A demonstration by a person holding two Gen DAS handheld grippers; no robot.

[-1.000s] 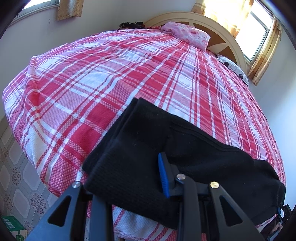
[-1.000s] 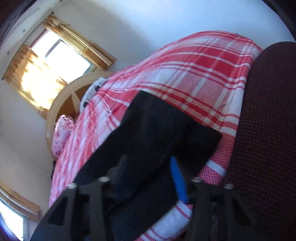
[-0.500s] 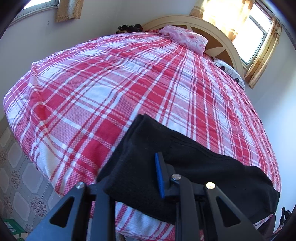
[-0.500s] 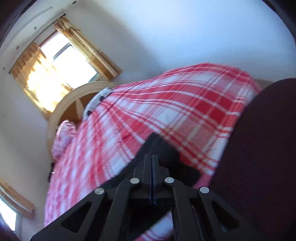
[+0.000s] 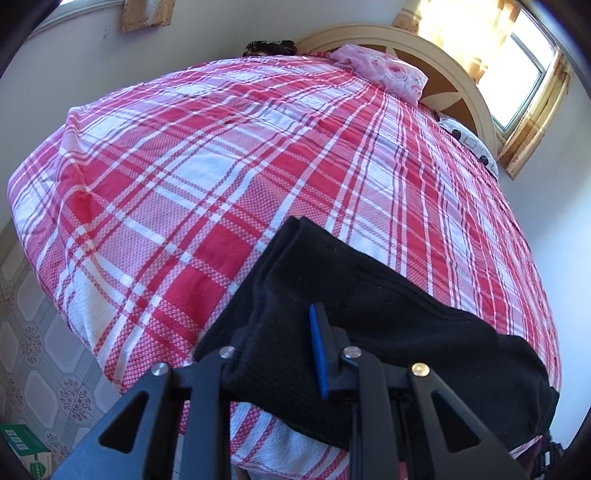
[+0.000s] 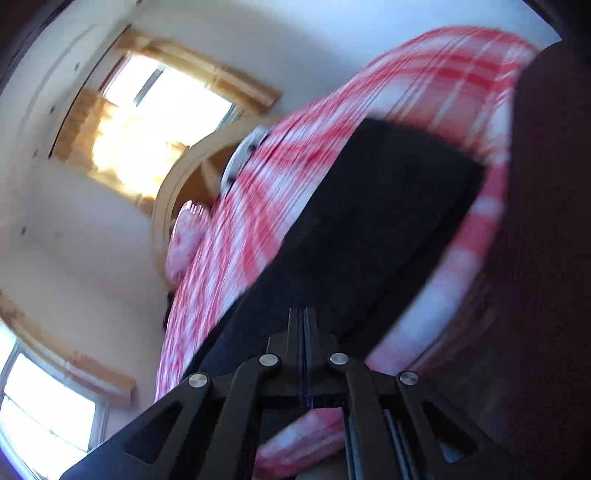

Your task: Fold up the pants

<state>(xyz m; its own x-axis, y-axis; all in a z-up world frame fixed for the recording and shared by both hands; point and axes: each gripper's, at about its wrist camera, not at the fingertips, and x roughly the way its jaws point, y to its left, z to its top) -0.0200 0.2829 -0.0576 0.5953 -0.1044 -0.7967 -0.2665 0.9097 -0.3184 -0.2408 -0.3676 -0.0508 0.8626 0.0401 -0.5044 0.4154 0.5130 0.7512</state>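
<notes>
My left tongs (image 5: 277, 354) are closed narrowly on a thick fold of the black pants (image 5: 388, 332), with cloth bunched between the black finger on one side and the blue pad (image 5: 318, 354) on the other. The pants lie folded at the near edge of the bed (image 5: 184, 184), stretching off to the right along that edge, their far corner pointing up the mattress.

My right tongs (image 6: 303, 350) are pressed fully together, the two fingers meeting in a thin line; I cannot tell whether any cloth is pinched between them. That view is smeared with blur, and the pants show there as a dark slab beyond the tips.

The bed is covered with a red, pink and white plaid sheet (image 5: 332, 147), mostly smooth, with soft creases toward its left corner. At its head stand a cream arched headboard (image 5: 461, 85), a pink flowered pillow (image 5: 384, 70) and a white pillow with dark spots (image 5: 469, 140). A dark item (image 5: 271, 47) sits by the wall at the far side. Sunlit yellow curtains (image 5: 454, 26) hang at the window (image 5: 524, 88) beyond the headboard. The walls are pale. Patterned floor tiles (image 5: 40, 332) show to the left of the bed, with a green and white box (image 5: 26, 450) in the corner.
</notes>
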